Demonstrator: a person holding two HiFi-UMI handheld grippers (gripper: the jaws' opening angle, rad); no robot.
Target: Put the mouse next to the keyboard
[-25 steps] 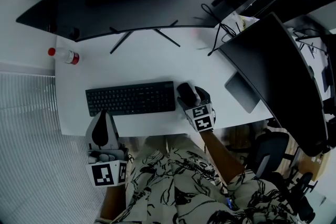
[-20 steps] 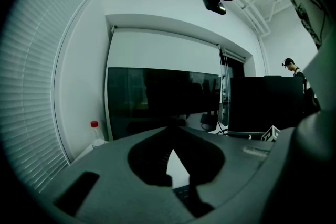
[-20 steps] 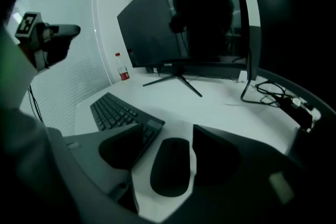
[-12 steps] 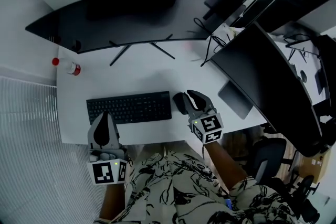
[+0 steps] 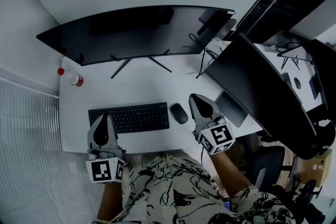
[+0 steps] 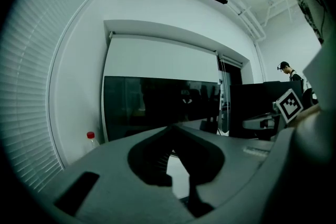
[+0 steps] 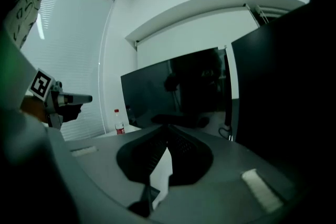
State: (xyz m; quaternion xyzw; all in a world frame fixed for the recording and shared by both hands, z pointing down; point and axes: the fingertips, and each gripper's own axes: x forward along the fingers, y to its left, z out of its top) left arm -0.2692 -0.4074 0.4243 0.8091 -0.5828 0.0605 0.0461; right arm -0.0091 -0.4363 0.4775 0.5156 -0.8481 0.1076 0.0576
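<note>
1. Right gripper (image 5: 197, 100), low and right of centre in the head view, has just closed its jaws. In the right gripper view (image 7: 169, 127) the tips meet with nothing between them. It sits just right of the mouse and does not hold it.
2. Left gripper (image 5: 104, 118), at the lower left of the head view, is closed too. Its own view (image 6: 170, 127) shows the jaw tips together and empty. It is over the desk's near edge, in front of the keyboard's left end.
3. White desk (image 5: 147, 84) fills the middle of the head view.
4. Wide curved monitor (image 5: 136, 29) arcs across the upper middle, with its thin stand legs splayed on the desk.
5. Second dark monitor (image 5: 262, 94) slants down the right side, its lower corner near the right gripper.
6. Black keyboard (image 5: 129, 117) lies left of centre, parallel to the desk's near edge.
7. Black mouse (image 5: 179, 113) rests on the desk just beside the keyboard's right end, with a narrow strip of desk between them. It lies between the keyboard and the right gripper.
8. Small clear bottle (image 5: 70, 76) with a red cap lies on its side at the desk's left edge, well apart from the keyboard.
</note>
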